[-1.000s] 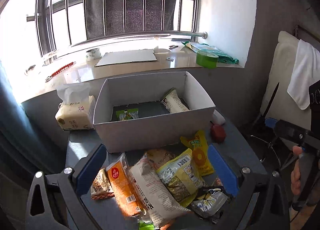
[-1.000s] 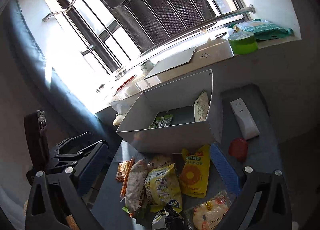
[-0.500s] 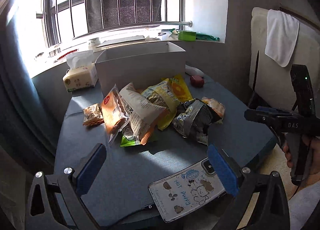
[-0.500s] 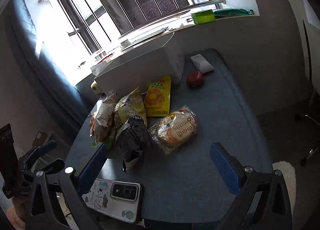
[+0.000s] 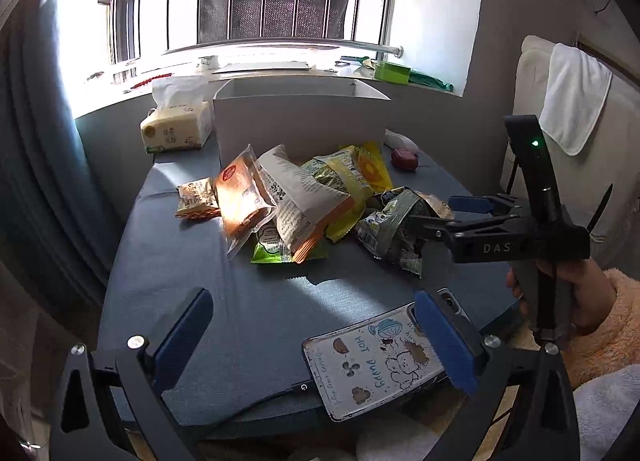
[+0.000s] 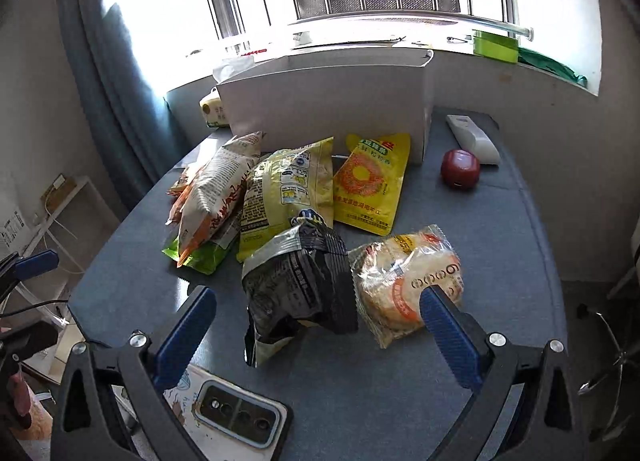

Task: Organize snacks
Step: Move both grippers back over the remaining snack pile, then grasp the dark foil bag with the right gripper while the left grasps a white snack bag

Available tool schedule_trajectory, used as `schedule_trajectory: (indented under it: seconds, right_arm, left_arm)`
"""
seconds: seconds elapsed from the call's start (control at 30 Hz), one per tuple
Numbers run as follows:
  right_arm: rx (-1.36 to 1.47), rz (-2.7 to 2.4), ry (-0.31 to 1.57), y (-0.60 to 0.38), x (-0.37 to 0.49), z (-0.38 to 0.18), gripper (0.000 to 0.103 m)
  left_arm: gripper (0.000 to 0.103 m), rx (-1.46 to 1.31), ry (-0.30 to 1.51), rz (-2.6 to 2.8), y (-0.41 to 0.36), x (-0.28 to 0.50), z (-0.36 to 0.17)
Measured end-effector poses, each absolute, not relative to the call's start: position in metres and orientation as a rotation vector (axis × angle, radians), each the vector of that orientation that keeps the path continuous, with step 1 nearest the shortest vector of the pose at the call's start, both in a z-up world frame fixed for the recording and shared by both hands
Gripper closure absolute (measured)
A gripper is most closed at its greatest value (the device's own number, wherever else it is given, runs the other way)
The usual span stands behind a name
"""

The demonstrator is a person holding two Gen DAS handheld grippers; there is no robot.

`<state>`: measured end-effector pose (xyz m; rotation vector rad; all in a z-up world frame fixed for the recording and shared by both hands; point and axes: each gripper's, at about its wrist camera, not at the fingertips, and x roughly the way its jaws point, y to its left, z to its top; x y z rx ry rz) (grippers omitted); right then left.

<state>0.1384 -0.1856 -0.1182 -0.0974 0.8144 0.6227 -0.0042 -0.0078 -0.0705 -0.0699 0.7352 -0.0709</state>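
Several snack packets lie in a pile on the blue table (image 5: 248, 301) in front of a white box (image 5: 300, 121). In the right wrist view a black crinkled packet (image 6: 300, 285) and a clear-wrapped round pastry (image 6: 408, 281) lie nearest, with a yellow packet (image 6: 372, 185) behind them. My right gripper (image 6: 316, 325) is open, low over the table, its fingers on either side of these two. My left gripper (image 5: 312, 325) is open and empty above the table's front part. An orange clear-wrapped packet (image 5: 240, 197) and a white bag (image 5: 300, 197) top the pile.
A phone in a cartoon case (image 5: 380, 361) lies at the table's front edge with a cable. A tissue pack (image 5: 176, 129) stands left of the box. A red round object (image 6: 460, 169) and a white remote (image 6: 474, 139) lie to the right. A windowsill runs behind.
Both grippers have pulled back from over the box to the table's front. The right gripper has come down close to the black packet and the pastry. Both stay open.
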Motion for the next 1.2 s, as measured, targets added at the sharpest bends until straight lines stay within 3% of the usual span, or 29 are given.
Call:
schedule_trajectory:
  seconds: [0.23, 0.33, 0.73, 1.1, 1.2]
  right_arm:
    - [-0.173, 0.684, 0.916, -0.157, 0.152, -0.143, 0.002]
    - [-0.155, 0.697, 0.947, -0.159, 0.153, -0.151, 0.053]
    - [0.131, 0.726, 0.884, -0.213, 0.138, -0.121, 0.055]
    - [0.194, 0.722, 0.81, -0.244, 0.118, -0.094, 0.055]
    - [0.192, 0.717, 0.801, -0.248, 0.113, -0.092, 0.055]
  left_arm:
    - [0.0, -0.095, 0.747, -0.05, 0.0, -0.001, -0.074]
    - [0.0, -0.115, 0.77, -0.037, 0.004, 0.001, -0.08]
    - [0.0, -0.229, 0.824, -0.086, 0.014, 0.036, -0.087]
    - [0.001, -0.676, 0.945, -0.084, 0.025, 0.133, -0.121]
    - [0.001, -0.664, 0.96, 0.023, 0.029, 0.153, -0.13]
